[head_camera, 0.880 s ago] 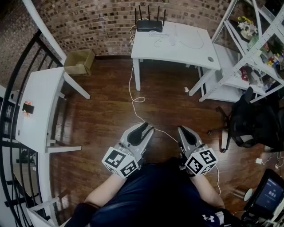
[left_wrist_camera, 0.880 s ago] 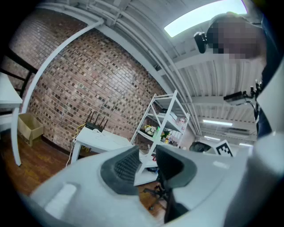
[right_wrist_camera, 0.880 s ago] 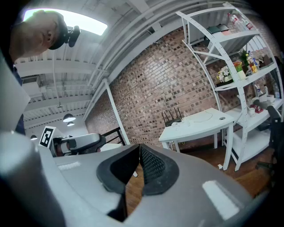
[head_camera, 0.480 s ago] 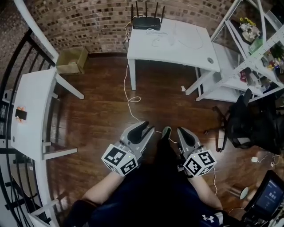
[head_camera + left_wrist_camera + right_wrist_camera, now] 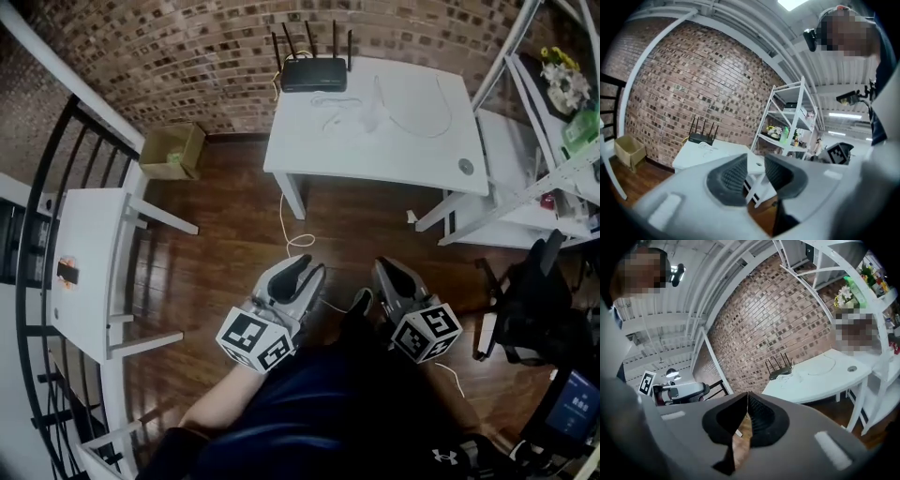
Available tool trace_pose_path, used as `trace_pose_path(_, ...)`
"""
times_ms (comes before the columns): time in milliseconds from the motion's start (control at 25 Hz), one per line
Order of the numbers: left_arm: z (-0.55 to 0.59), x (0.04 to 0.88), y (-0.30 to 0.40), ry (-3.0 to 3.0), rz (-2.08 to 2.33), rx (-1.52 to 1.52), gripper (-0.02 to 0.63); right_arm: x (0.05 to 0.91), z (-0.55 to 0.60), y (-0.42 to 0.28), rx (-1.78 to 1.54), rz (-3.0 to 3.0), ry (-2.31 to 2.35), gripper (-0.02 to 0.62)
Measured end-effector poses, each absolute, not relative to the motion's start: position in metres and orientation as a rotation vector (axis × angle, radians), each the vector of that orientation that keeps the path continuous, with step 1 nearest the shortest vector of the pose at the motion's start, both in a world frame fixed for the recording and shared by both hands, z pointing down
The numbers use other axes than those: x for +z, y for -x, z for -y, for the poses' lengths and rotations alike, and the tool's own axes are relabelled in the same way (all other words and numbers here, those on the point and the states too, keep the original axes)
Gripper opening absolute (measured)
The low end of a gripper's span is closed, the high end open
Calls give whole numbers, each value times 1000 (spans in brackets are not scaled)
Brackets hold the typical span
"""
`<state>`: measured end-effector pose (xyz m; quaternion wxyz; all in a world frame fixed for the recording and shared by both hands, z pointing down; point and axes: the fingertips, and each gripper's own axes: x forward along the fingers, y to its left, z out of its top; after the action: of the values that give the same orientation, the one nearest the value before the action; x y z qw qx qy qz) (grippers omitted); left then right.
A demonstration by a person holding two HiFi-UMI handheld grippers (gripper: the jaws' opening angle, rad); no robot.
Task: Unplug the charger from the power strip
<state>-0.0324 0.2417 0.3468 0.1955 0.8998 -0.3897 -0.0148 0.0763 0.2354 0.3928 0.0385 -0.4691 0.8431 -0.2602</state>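
A white table [image 5: 375, 150] stands against the brick wall ahead, with a black router [image 5: 314, 75] at its back edge. Loose white cables and a small white block [image 5: 366, 111] lie beside the router; I cannot tell charger from power strip at this distance. Both grippers are held close to the body, well short of the table. My left gripper [image 5: 300, 270] is open with nothing between its fingers, and the same gap shows in the left gripper view [image 5: 754, 159]. My right gripper [image 5: 387, 272] is shut and empty, its pads meeting at the tip [image 5: 748, 394].
A white cable [image 5: 291, 225] runs from the table across the wooden floor. A cardboard box [image 5: 173, 150] sits by the wall on the left, near a second white table [image 5: 89, 262]. White shelving [image 5: 553, 141] and a black chair [image 5: 534, 309] stand on the right.
The view has moved toward the table by the wall, which now looks nearer and larger. A shoe has come into view between the grippers. Both grippers keep their places and jaw states.
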Motion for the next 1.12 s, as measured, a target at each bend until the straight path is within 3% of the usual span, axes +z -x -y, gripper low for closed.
trace_pose_path(240, -165, 329, -18, -2554, 1180, -46, 118, 383, -146, -141, -752, -2554, 1428, 12)
trace_pose_path(640, -65, 404, 8, -2455, 1249, 136, 119, 438, -64, -168, -790, -2551, 1651, 14)
trace_pose_path(800, -12, 434, 4, -2480, 1153, 176, 121, 455, -24, -175, -752, -2603, 1782, 85)
trace_pose_path(1120, 87, 484, -2, -2608, 981, 364, 147, 488, 71, -159, -731, -2675, 1971, 135)
